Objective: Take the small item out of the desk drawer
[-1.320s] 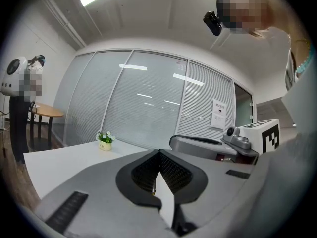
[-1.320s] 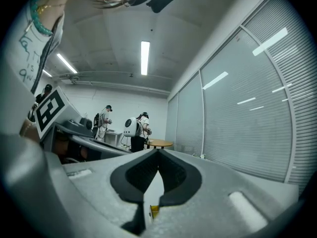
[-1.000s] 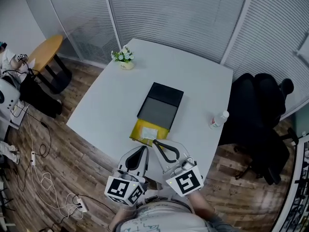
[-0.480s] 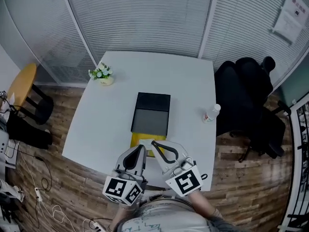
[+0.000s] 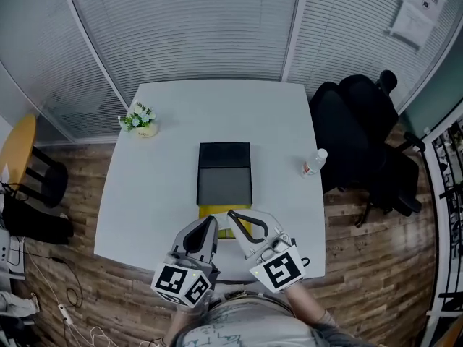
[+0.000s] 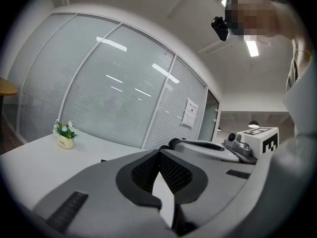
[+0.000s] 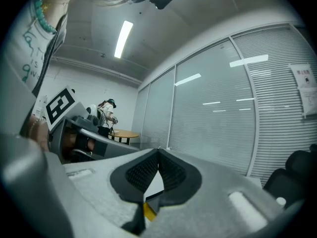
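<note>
Hovering at the near edge of the worktop, left claw and right claw both clenched tight by the yellow packet; wall notice too small to read.

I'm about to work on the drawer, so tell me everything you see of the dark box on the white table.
The dark box is a flat rectangle lying near the middle of the white table, its long sides running away from the person. Its far part is black, the rest duller grey. A yellow part juts from its near end, partly hidden behind the left gripper and right gripper. Nothing rests on top.
</note>
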Tool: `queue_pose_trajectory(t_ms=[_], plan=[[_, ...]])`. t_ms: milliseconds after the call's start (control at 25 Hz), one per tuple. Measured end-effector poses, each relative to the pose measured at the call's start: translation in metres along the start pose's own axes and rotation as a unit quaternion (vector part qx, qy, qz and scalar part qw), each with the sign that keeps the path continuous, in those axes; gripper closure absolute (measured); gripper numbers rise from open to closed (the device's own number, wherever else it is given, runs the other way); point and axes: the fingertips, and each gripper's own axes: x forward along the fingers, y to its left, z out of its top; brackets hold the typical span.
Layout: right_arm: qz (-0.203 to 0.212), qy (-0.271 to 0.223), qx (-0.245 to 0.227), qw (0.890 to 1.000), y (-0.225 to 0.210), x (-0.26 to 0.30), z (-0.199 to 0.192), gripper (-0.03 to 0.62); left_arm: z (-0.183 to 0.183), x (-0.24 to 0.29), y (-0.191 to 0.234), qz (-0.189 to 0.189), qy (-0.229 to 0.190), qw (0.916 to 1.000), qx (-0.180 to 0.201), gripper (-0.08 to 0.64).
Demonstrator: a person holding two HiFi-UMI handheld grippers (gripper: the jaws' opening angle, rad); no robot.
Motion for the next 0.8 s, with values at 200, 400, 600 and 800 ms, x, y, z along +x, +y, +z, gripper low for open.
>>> queue_pose_trajectory(t_ms=[200, 400, 600, 800], plan=[[-0.021, 0.006, 0.001, 1.000, 0.000, 0.011, -0.001, 0.589, 0.005, 0.004, 0.010, -0.025, 0.010, 0.9996, 0.010, 0.562], [-0.041, 0.009, 0.008, 0.999, -0.001, 0.026, -0.002, 0.589, 0.005, 0.007, 0.026, -0.042, 0.021, 0.9987, 0.018, 0.562], [-0.068, 0.008, 0.017, 0.997, 0.001, 0.037, -0.003, 0.589, 0.005, 0.009, 0.038, -0.065, 0.038, 0.9968, 0.027, 0.562], [-0.104, 0.015, 0.025, 0.994, 0.002, 0.040, -0.009, 0.589, 0.006, 0.009, 0.046, -0.096, 0.042, 0.9941, 0.029, 0.562]])
